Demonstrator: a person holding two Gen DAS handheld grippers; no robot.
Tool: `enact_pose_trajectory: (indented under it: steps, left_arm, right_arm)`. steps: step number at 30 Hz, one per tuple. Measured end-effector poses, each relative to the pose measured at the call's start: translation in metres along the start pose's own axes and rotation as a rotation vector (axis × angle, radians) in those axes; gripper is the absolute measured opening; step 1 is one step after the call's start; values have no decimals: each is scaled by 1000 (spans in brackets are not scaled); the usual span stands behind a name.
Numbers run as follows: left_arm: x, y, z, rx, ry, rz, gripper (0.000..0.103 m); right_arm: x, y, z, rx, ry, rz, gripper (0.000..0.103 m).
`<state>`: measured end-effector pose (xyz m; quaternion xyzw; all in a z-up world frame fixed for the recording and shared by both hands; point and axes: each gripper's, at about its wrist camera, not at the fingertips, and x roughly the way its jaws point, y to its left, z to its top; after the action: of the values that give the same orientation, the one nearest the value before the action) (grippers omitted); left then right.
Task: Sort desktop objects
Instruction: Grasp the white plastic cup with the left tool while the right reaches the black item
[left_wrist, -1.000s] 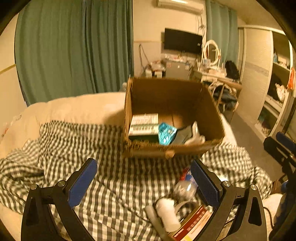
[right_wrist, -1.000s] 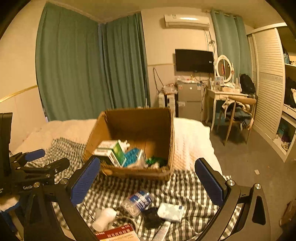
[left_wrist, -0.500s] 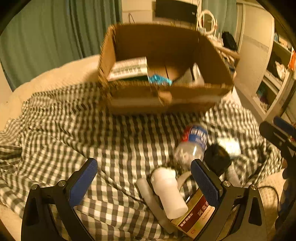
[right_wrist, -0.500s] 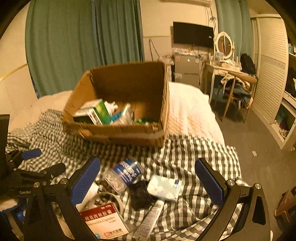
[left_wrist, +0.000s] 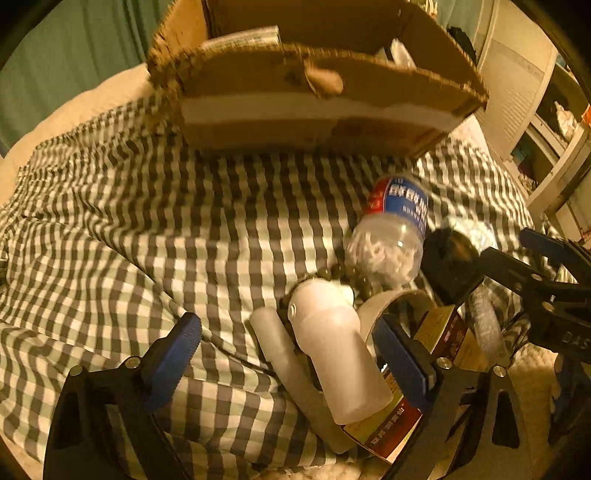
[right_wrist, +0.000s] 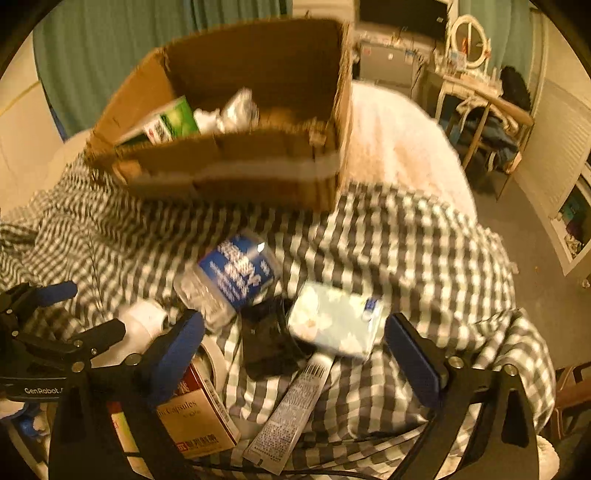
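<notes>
Since a second ago we have brought both grippers down from box height to the pile. Our left gripper (left_wrist: 291, 356) is spread wide around the white bottle (left_wrist: 334, 354) without touching it; our right gripper (right_wrist: 295, 356) gapes wide above the black pouch (right_wrist: 267, 347), tissue pack (right_wrist: 334, 323) and tube (right_wrist: 293, 400). The cardboard box (right_wrist: 236, 173) stands behind on the checked cloth (left_wrist: 147, 229), which lies bare to our left; the water bottle (left_wrist: 391, 236) sits between box and pile.

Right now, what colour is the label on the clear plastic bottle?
Blue with white print, red at one edge, on the clear plastic bottle; left wrist view.
</notes>
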<state>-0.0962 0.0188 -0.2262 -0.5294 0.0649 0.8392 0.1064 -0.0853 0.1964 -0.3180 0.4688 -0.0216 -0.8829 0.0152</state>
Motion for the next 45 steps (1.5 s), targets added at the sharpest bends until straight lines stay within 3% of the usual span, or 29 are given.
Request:
enact_pose_trajectory:
  steps: [8,14,16,17,18,31,38,39,45]
  left_arm:
    - [23,-1,-7,4,77,-9,88]
    - [22,-7,-11,18,74,-72,59]
    - [22,-9,-12,28,74,-100,44]
    - [21,-10,-13,35,73,-104,43]
    - [22,-11,-13,38,72,-102,43]
    - [1,-2,-20,16,34,-125,35]
    - [-23,2,-29,12,-12,-129,34]
    - [-28,1,-30,13,-21,-126,34]
    - [-45,-3,-36,11,-58,-134,34]
  right_arm:
    - [32,5,-6,-29,106,2,82]
    - [50,5,-9,-40,156,1,77]
    - [53,7,-10,-52,171,3,67]
    - [53,8,-11,-60,175,14,63]
    - [54,9,-11,-65,178,23,52]
    - [20,4,-19,-33,81,59,15]
    - [-6,9,-23,-24,14,81,7]
    - [-15,8,-24,-17,-7,86,0]
    - [-39,6,-28,-5,-50,98,0]
